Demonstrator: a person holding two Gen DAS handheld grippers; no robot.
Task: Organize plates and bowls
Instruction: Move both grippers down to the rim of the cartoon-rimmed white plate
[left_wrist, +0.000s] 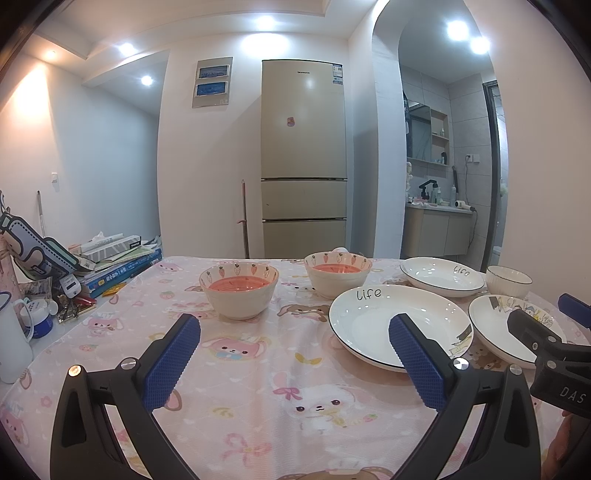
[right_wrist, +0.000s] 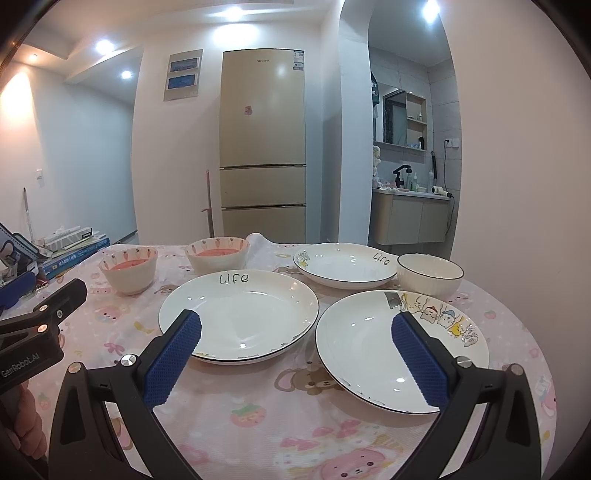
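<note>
Overhead, pink cartoon tablecloth, beige fridge.

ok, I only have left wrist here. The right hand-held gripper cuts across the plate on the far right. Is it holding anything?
Observer: No. The right hand-held gripper is open, with nothing between its fingers.
Operator: That plate it hides, anything on it?
Observer: The cartoon plate is empty and lies flat on the tablecloth, not stacked. A row of cartoon figures runs along its far right rim.
Operator: Far Life plate, plain apart from the word?
Observer: No. The far plate also has a small cartoon on its left rim, across from the lettering.
</note>
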